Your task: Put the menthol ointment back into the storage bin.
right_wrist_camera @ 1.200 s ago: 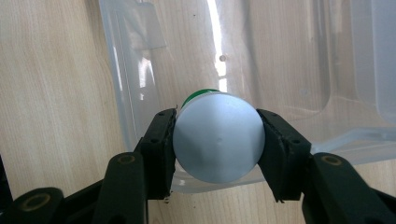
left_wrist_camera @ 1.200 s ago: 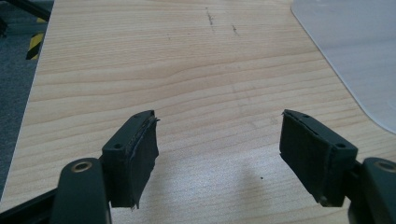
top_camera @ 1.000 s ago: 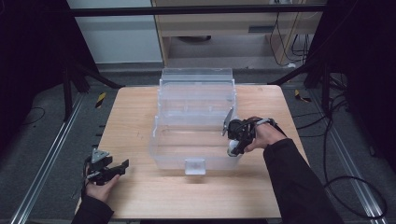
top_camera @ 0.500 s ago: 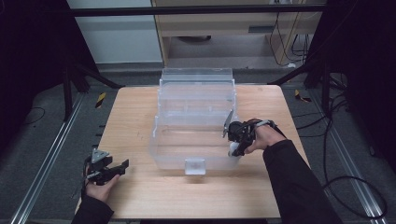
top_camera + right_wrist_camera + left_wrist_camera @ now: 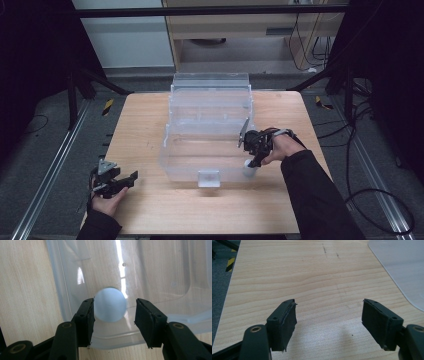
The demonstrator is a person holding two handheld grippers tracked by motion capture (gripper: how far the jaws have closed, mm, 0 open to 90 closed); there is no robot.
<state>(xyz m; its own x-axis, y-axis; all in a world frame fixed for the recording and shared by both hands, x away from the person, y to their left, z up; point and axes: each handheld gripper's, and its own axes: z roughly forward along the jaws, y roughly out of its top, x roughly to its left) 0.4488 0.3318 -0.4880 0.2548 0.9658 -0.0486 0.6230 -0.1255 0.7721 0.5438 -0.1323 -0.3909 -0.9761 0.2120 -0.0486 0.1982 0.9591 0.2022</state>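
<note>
On the near side of the wooden table [image 5: 145, 125], at about seven o'clock, the left gripper [image 5: 131, 176] sits in the person's left hand [image 5: 107, 201] low over the wood, its jaws spread wide with nothing between them. The left gripper view shows bare wood grain between the two black pads [image 5: 287, 321], and a corner of the clear plastic box [image 5: 404, 267] at about two o'clock in that view.

Farther in, at about four o'clock from the table's middle, the right gripper [image 5: 248, 162] points down into the near right corner of the clear plastic box [image 5: 210, 125], held by the right hand [image 5: 280, 147] in a dark sleeve [image 5: 320, 200]. In the right gripper view a pale, round ball [image 5: 110, 304] lies between the jaws of the right gripper [image 5: 113, 312]. The left pad [image 5: 86, 317] touches it, while the right pad [image 5: 147, 320] stands a little clear, so the jaws are part open and not clamped. The ball rests on the bottom of the box, close to its rounded corner.

The box takes up the middle of the table, with a small latch [image 5: 209, 177] on its near wall and its open lid [image 5: 211, 87] rising toward twelve o'clock. Beyond the table edge lie grey floor [image 5: 50, 140] and loose cables [image 5: 370, 130].
</note>
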